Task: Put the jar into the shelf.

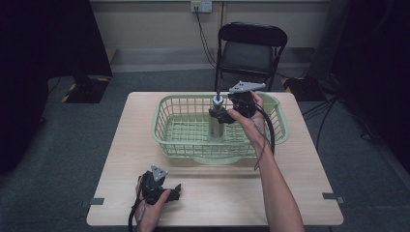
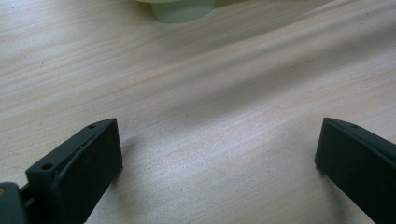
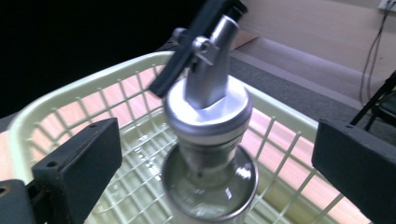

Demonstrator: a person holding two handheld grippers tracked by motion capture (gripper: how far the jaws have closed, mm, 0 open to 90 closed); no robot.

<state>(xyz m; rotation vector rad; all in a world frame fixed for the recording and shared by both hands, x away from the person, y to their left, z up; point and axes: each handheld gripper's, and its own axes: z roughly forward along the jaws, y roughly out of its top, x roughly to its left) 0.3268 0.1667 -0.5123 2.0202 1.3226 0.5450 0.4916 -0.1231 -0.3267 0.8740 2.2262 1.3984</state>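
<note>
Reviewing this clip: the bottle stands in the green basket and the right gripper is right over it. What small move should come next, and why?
Probably lift the right gripper straight up and clear of the basket. Its jaws stand wide apart on either side of the oil bottle without touching it, and the bottle stands upright inside the basket, so it looks placed. The left gripper rests open on the table.

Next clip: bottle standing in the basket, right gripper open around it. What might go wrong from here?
1. The oil bottle stands upright and tall in the green basket; the right gripper has its fingers open on either side of the neck, so a careless pull-away might clip the spout and tip it.
2. The basket's grid floor may give an unsteady footing.
</note>
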